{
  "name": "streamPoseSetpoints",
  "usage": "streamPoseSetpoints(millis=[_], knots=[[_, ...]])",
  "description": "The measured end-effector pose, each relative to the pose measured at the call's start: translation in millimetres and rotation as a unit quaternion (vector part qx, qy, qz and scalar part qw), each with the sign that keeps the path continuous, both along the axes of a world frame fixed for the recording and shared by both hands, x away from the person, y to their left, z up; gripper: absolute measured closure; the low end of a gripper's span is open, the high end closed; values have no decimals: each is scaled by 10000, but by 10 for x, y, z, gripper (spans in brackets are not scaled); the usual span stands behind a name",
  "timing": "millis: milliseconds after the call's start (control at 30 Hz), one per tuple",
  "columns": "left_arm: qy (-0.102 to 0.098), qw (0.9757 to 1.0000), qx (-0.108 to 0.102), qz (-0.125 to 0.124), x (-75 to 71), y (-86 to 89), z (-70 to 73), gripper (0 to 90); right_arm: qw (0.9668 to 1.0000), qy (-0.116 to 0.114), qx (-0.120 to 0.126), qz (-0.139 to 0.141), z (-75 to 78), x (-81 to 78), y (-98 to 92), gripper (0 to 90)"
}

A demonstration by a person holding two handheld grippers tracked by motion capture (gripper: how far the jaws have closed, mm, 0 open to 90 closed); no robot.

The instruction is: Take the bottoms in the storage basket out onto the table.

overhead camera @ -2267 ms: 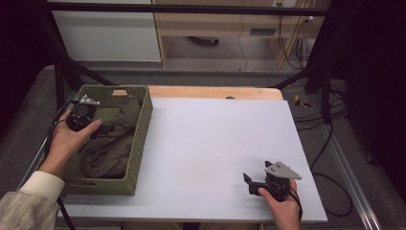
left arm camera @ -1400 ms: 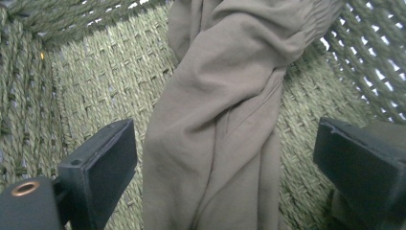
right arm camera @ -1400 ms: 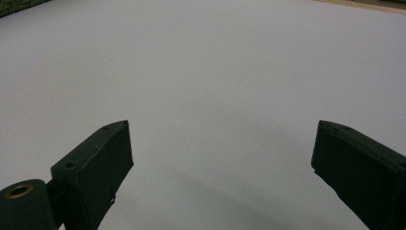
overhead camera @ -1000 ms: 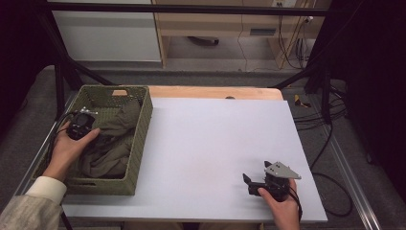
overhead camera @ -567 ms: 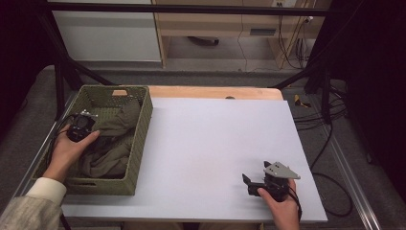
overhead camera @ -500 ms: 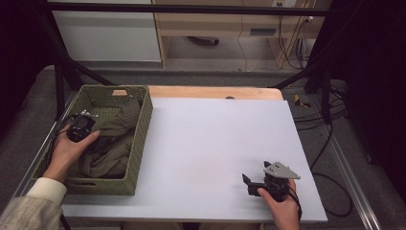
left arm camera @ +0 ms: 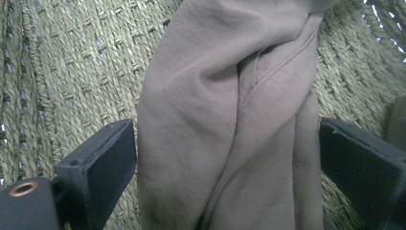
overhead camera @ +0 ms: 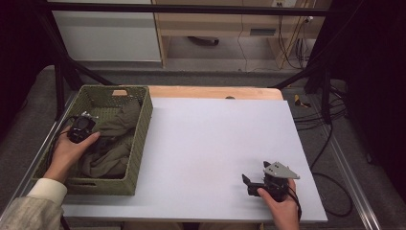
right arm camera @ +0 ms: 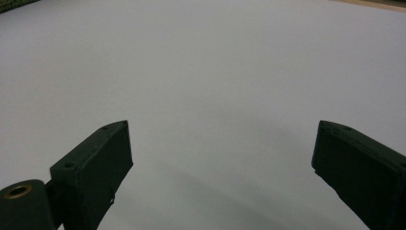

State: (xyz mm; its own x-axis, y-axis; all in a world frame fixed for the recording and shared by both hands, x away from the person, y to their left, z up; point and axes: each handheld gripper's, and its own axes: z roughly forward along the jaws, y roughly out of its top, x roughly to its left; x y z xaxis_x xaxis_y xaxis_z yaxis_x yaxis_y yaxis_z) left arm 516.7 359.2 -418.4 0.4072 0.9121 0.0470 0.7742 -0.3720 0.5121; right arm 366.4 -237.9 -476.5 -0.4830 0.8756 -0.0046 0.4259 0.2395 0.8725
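Holding olive cloth (left arm camera: 225, 120) inside woven basket (overhead camera: 141, 125) | left gripper (left arm camera: 225, 158) jaws spread astride cloth | right gripper (right arm camera: 220, 163) jaws spread

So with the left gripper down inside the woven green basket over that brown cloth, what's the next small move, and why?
Probably close the left gripper on the crumpled brown cloth. Its jaws stand wide open with a thick fold of the cloth between them, inside the woven green basket, so a grip looks ready. The right gripper rests open on the bare white table, so it plays no part yet.
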Motion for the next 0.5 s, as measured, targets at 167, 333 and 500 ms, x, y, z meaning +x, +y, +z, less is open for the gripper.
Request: streamPoseSetpoints(millis=[167, 333, 500], knots=[[37, 10000, 33, -19, 1, -6, -18, 71, 10000, -4, -7, 10, -1, 0, 4, 68], [58, 10000, 45, -29, 8, -7, -36, 71, 10000, -1, -17, 14, -2, 1, 7, 68], [114, 9999, 79, -34, 15, -7, -56, 70, 10000, 25, -24, 40, -7, 2, 16, 68]])
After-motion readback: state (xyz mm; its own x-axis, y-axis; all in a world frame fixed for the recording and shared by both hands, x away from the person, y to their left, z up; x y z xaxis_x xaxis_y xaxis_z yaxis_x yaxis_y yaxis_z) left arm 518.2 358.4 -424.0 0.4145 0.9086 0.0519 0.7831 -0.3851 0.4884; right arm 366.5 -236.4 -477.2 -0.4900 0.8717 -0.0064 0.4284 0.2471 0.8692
